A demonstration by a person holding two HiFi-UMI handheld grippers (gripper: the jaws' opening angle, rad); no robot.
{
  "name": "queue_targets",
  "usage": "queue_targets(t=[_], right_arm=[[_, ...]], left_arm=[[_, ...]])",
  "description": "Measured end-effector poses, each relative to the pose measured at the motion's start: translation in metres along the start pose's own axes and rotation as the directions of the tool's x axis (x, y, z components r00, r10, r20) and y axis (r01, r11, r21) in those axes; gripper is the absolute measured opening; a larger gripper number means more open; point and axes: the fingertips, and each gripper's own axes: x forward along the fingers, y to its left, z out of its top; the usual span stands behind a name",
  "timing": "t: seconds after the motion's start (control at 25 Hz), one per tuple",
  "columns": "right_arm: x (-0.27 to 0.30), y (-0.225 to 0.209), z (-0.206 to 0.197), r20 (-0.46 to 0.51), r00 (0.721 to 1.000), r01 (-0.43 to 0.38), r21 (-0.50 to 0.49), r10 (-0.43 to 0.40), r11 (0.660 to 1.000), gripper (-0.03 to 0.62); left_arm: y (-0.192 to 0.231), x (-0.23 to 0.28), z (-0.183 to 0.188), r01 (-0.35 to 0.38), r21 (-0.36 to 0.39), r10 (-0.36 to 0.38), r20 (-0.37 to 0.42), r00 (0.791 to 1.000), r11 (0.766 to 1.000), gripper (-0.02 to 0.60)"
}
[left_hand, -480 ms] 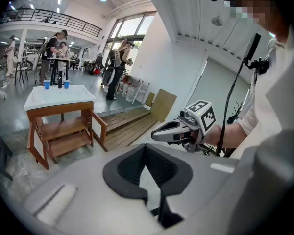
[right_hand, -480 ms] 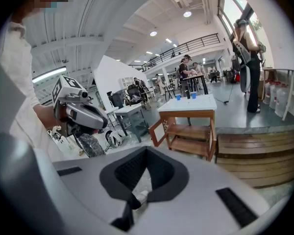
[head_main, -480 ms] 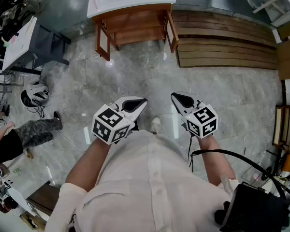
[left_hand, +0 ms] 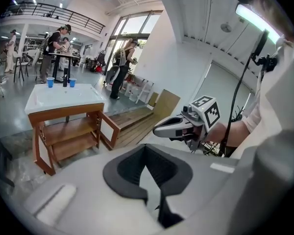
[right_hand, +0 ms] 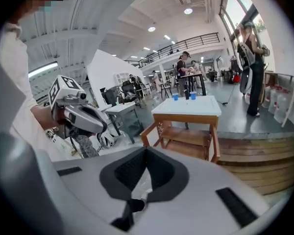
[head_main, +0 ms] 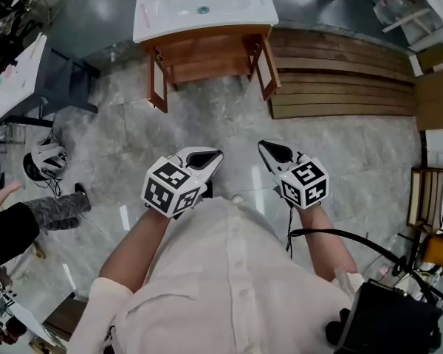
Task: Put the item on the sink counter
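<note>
Sink counter is seen at the top of the head view, well ahead of both grippers and untouched. It is a white basin top with a drain, carried on a wooden stand with open shelves.

Two blue cups and a dark bottle are noted standing along the far edge of the counter. The same counter is also seen ahead in the right gripper view, with the cups on it.

Left gripper: held low in front of the person's body, over the grey stone floor. In its own view the jaws are seen clenched together, tips meeting, with nothing gripped.

Right gripper: held level with the left one and near it, not touching. Its jaws are likewise closed tip to tip, with nothing between them.

Each gripper is caught in the other's view: the right one at the right of the left gripper view, the left one at the left of the right gripper view.

Which object is the task's item cannot be told; none is held.

A slatted wooden platform lies just right of the stand. A white helmet is seen on the floor at far left.
</note>
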Motion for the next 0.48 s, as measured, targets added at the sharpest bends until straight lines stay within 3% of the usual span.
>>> queue_targets(t=[0.32, 0.48], right_arm=[[0.094, -0.046, 0.082, 0.015, 0.996, 0.084, -0.01, -0.084, 0.996, 0.006], [0.132, -0.088, 0.115, 0.035, 0.99, 0.137, 0.024, -0.138, 0.99, 0.006]], left_arm=[[0.11, -0.023, 0.05, 0.033, 0.055, -0.033, -0.007, 0.999, 0.998, 0.005], [0.153, -0.025, 0.068, 0.023, 0.04, -0.023, 0.0, 1.0, 0.999, 0.006]])
